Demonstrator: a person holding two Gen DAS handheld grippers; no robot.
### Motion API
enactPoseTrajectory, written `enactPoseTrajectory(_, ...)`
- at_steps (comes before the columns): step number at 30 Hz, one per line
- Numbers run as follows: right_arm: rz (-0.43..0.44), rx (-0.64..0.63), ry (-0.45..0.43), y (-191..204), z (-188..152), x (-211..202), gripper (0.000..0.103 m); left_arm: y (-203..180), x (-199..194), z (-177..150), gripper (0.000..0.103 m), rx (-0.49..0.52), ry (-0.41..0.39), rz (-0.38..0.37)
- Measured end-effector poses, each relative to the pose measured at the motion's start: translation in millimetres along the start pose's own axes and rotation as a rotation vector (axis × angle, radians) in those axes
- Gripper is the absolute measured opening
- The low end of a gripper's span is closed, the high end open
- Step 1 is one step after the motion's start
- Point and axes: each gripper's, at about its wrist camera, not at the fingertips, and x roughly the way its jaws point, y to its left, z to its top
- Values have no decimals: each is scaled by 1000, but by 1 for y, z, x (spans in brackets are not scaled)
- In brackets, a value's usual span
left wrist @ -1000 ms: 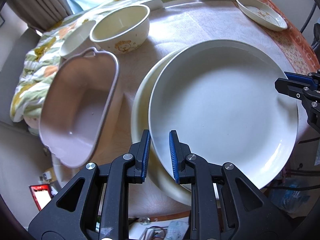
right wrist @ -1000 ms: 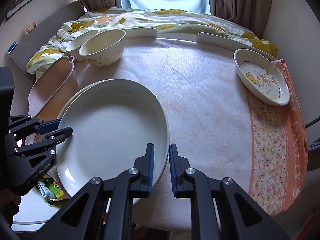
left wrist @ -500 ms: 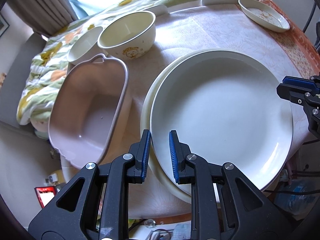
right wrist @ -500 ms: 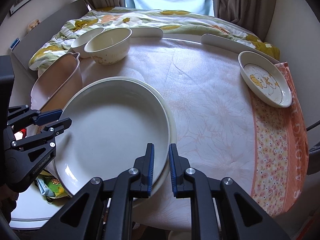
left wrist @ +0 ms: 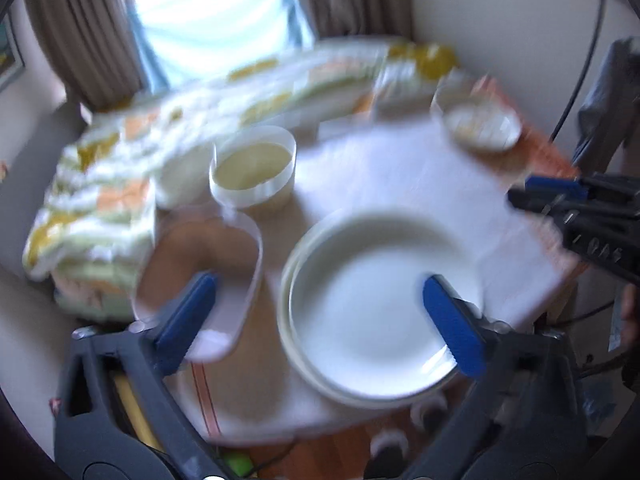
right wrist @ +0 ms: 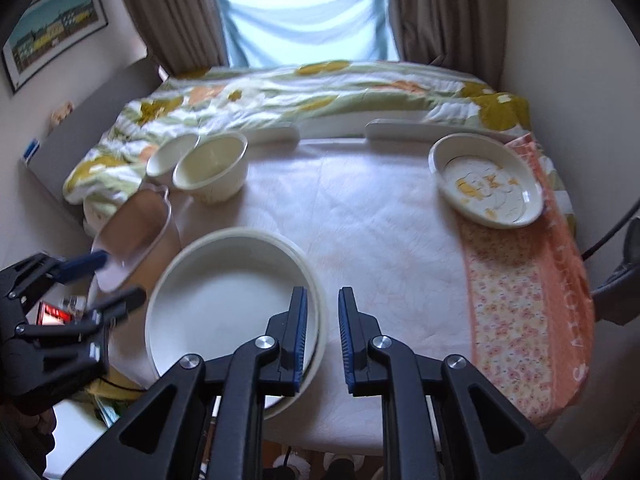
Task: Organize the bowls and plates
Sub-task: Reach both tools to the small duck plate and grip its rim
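Both grippers have let go of the white plate (left wrist: 368,320) and lifted away. Left wrist view, blurred: left gripper (left wrist: 320,312) spread wide, opening, empty, above the plate stacked on a cream plate (left wrist: 285,304). Right wrist view: right gripper (right wrist: 322,332) opening, empty; stack at the cloth-covered table's (right wrist: 380,216) near left; curtained window (right wrist: 308,20) behind.

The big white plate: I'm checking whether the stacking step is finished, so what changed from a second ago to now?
Both tongs let go of the big white plate: the left tongs are opening wide, the right tongs are opening slightly, nothing between either pair, and both have lifted back. The plate stays nested on the cream plate; the bowls, pink dish and duck plate are unmoved.
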Motion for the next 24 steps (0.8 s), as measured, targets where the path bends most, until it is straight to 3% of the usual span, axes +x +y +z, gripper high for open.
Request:
enactPoseTrajectory(1, -8, 22, -28, -6, 2, -10, 53, -3, -9, 8, 103, 13, -34, -27)
enactPoseTrajectory(2, -15, 39, -52, -11, 3, -18, 87, -6, -13, 15, 103, 23, -49, -54)
enactPoseTrajectory(3, -25, 65, -88, -18, 4, -29, 99, -9, -17, 24, 103, 31, -62, -80)
enactPoseTrajectory(4, -34, 85, -120, -26, 6, -38, 103, -11, -19, 33, 103, 35, -73, -111)
enactPoseTrajectory(7, -85, 146, -167, -54, 12, -62, 103, -19, -19, 61, 103, 24, -90, -218)
enactPoseTrajectory(10, -71, 202, -126, -86, 22, -75, 103, -28, -10, 97, 103, 3, -89, -332)
enactPoseTrajectory(13, -101, 274, -159, -119, 29, -81, 103, -49, 6, 132, 103, 10, -90, -405)
enactPoseTrajectory(19, -35, 421, -108, -183, 40, -32, 103, -102, 94, 197, 102, 18, 37, -477)
enactPoseTrajectory(22, 5, 510, -77, -213, 38, 0, 89, -129, 154, 213, 102, 41, 118, -456)
enactPoseTrajectory(24, 48, 571, -42, -230, 37, 29, 77, -144, 196, 215, 89, 69, 183, -432)
